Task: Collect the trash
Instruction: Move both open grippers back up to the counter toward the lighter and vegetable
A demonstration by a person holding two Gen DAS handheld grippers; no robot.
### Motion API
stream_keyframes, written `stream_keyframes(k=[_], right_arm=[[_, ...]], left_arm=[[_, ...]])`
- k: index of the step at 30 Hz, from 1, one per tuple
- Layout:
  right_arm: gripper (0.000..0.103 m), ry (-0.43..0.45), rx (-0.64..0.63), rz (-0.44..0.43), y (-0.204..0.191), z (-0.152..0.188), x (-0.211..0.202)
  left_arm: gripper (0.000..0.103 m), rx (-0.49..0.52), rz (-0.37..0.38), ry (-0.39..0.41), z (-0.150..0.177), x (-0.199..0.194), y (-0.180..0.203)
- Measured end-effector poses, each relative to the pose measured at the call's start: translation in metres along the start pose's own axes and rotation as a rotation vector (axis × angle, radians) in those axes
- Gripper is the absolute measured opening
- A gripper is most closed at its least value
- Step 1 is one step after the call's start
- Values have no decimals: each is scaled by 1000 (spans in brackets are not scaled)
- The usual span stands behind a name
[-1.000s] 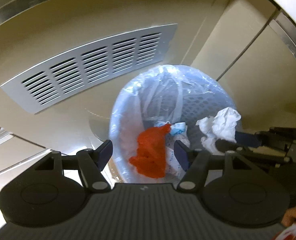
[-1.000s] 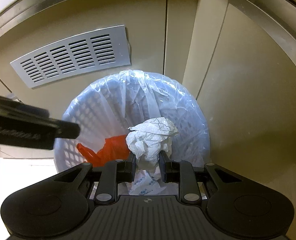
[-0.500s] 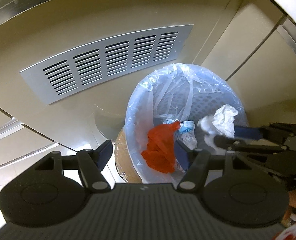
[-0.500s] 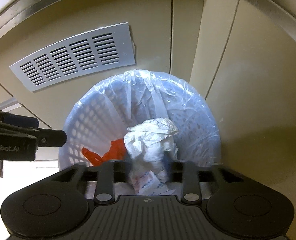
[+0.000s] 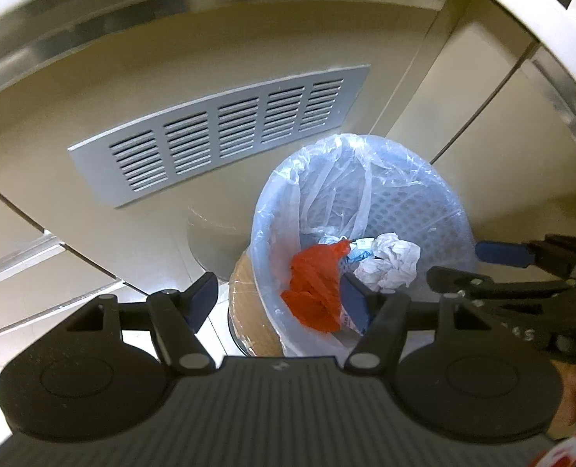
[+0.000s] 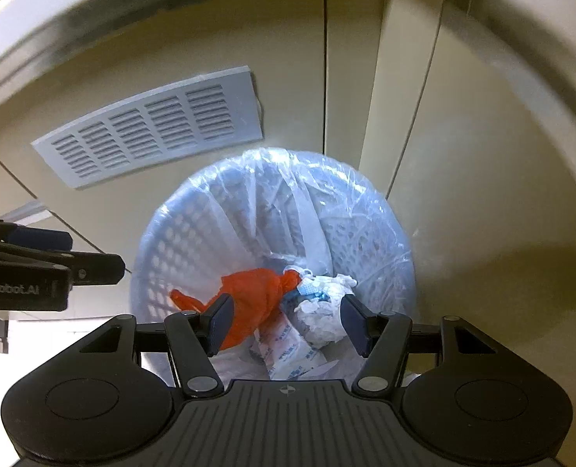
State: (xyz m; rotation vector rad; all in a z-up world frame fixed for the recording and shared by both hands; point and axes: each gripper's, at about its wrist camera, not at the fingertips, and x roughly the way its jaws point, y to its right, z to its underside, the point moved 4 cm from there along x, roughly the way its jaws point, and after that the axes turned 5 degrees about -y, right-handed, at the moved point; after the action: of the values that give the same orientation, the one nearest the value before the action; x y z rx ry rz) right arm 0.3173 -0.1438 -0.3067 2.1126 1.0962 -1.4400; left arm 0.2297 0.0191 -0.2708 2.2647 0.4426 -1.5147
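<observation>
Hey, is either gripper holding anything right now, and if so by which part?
Nothing. The right gripper is opening with nothing between its jaws, the left gripper is open, and the crumpled tissue lies in the bin.

Left wrist view: the waste basket [image 5: 416, 210] has its near rim and lower wall hidden behind the left gripper [image 5: 278, 297] body. The brown disc [image 5: 249, 303] beside the basket is partly covered; its nature cannot be determined. The hand [image 5: 574, 397] at the right edge is cut off. Right wrist view: print on the white wrapper [image 6: 288, 354] is too small to read. The crumpled paper [image 6: 323, 315] is partly hidden behind one finger [image 6: 356, 325]. Lettering on the other gripper is cut off by the left edge
</observation>
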Motion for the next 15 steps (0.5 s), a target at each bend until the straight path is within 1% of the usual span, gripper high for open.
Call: stream_keyframes(k=[3, 7, 10, 15], right_arm=[[61, 34, -12, -4, -8, -5, -21], [61, 101, -36, -13, -21, -16, -56], [61, 166, -53, -13, -31, -27, -85], [61, 302, -66, 7, -39, -47, -136]], left_arm=[[67, 6, -3, 19, 2, -16, -3], [67, 21, -1, 69, 3, -45, -3], [68, 40, 5, 114, 0, -69, -1], [70, 73, 33, 202, -8, -112, 10]])
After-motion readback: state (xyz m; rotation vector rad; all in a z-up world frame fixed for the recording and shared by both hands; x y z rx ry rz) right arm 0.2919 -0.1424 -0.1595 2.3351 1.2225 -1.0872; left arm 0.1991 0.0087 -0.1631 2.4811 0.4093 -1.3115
